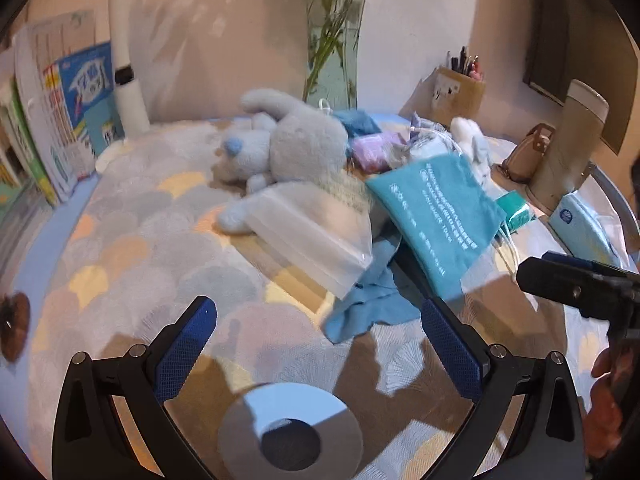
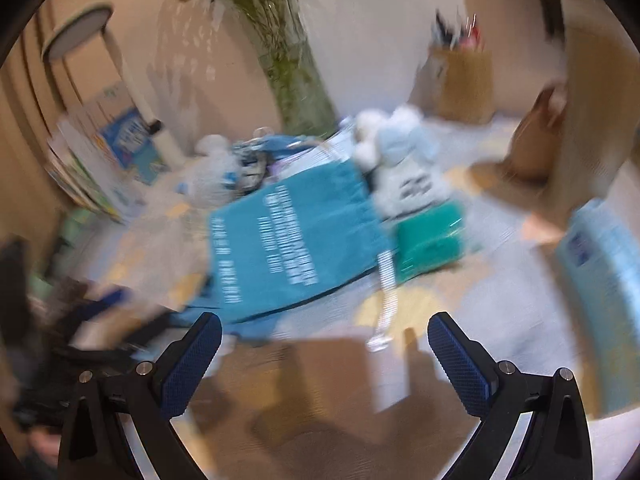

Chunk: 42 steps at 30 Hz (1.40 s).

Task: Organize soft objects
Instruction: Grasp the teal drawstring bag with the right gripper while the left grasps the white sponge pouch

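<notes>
Where the soft things pile mid-desk, we note a grey plush rabbit [image 1: 296,140] lying on its side, a clear packet of white cloth [image 1: 316,232] against it, and a teal printed drawstring pouch [image 1: 436,216] beside. Left tongs [image 1: 316,336] gape wide, empty. Right tongs [image 2: 324,356], blurred view, likewise wide and empty. Patterned desk [image 1: 140,240] beneath.

Grey plush toy [image 1: 296,140], teal white-lettered pouch [image 1: 436,220], pastel scallop-patterned tablecloth [image 1: 132,248], blue-padded tools.

Fluffy plush rabbit [image 1: 296,140], textured tablecloth [image 1: 132,216]
</notes>
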Tool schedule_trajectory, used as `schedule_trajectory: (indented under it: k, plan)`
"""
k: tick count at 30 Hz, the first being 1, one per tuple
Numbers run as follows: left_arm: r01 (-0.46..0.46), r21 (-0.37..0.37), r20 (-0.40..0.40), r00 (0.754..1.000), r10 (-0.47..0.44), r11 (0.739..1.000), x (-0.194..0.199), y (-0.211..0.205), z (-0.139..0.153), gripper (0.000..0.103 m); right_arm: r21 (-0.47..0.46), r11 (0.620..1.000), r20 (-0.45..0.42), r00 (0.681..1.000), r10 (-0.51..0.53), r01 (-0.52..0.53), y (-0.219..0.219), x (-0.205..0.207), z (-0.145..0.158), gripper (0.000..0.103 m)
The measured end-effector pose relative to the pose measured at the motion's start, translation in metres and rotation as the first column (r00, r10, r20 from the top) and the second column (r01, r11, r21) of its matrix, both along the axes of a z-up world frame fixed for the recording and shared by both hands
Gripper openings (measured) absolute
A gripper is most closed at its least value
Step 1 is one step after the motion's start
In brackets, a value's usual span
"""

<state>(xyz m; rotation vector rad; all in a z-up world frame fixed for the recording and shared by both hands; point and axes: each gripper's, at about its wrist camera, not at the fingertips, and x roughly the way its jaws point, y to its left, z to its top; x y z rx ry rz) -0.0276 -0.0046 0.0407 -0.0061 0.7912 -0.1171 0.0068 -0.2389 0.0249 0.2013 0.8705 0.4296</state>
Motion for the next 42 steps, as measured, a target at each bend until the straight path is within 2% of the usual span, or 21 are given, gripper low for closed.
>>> schedule_trajectory:
  k: [3,4,6,9,12,15,17,20,22,25,27,31,35,37,40,42]
  plan:
    - [0.058,-0.034,0.062,0.996,-0.056,0.998,-0.002,0.013,0.026,0.102,0.106,0.994,-0.111,0.994,-0.022,0.034,-0.008,0.008,0.002,0.101]
    - [0.087,-0.021,0.06,0.995,-0.085,0.996,0.002,0.015,0.031,0.102,0.179,0.983,-0.153,0.988,-0.019,0.047,-0.012,0.013,0.001,0.101]
    - [0.154,0.031,0.029,0.987,-0.155,0.988,0.015,0.015,0.036,0.102,0.265,0.962,-0.218,0.976,-0.013,0.072,-0.014,0.021,-0.003,0.101]
    - [0.208,0.093,0.019,0.977,-0.21,0.974,0.033,0.014,0.036,0.102,0.332,0.939,-0.292,0.956,0.016,0.085,-0.006,0.038,-0.012,0.091]
    - [0.261,0.102,-0.014,0.965,-0.261,0.96,0.05,0.009,0.029,0.102,0.319,0.941,-0.308,0.951,-0.012,0.115,0.0,0.046,-0.015,0.09]
    - [0.291,0.131,-0.039,0.957,-0.288,0.948,0.065,0.003,0.02,0.102,0.345,0.926,-0.369,0.929,-0.014,0.151,0.005,0.057,-0.029,0.091]
    - [0.307,0.141,-0.049,0.952,-0.303,0.941,0.073,0.002,0.016,0.102,0.346,0.924,-0.357,0.933,-0.03,0.162,0.008,0.062,-0.027,0.09]
    - [0.347,0.109,-0.067,0.937,-0.341,0.931,0.081,0.002,0.011,0.102,0.37,0.912,-0.329,0.943,-0.049,0.176,0.007,0.07,-0.018,0.09]
    - [0.364,0.104,-0.074,0.931,-0.358,0.926,0.084,0.0,0.007,0.099,0.364,0.914,-0.326,0.944,-0.054,0.178,0.013,0.079,-0.014,0.091]
    - [0.384,0.107,-0.091,0.922,-0.376,0.917,0.089,-0.006,0.0,0.088,0.337,0.924,-0.347,0.936,-0.056,0.18,0.026,0.093,-0.016,0.091]
    - [0.399,0.099,-0.096,0.916,-0.39,0.912,0.09,-0.008,-0.004,0.082,0.297,0.935,-0.357,0.931,-0.076,0.191,0.034,0.097,-0.016,0.091]
    - [0.413,0.104,-0.093,0.91,-0.405,0.905,0.088,-0.012,-0.007,0.08,0.273,0.937,-0.352,0.929,-0.113,0.218,0.044,0.101,-0.013,0.092]
    - [0.435,0.111,-0.092,0.9,-0.426,0.894,0.082,-0.016,-0.01,0.079,0.344,0.9,-0.385,0.915,-0.125,0.268,0.044,0.109,-0.013,0.101]
    - [0.445,0.119,-0.086,0.895,-0.438,0.887,0.079,-0.02,-0.009,0.079,0.357,0.888,-0.396,0.908,-0.137,0.29,0.047,0.113,-0.014,0.103]
    - [0.448,0.119,-0.083,0.894,-0.44,0.886,0.078,-0.018,-0.007,0.079,0.305,0.909,-0.399,0.905,-0.15,0.285,0.06,0.119,-0.017,0.103]
    - [0.45,0.098,-0.083,0.893,-0.443,0.888,0.077,-0.012,-0.005,0.079,0.255,0.93,-0.383,0.911,-0.156,0.267,0.065,0.117,-0.02,0.086]
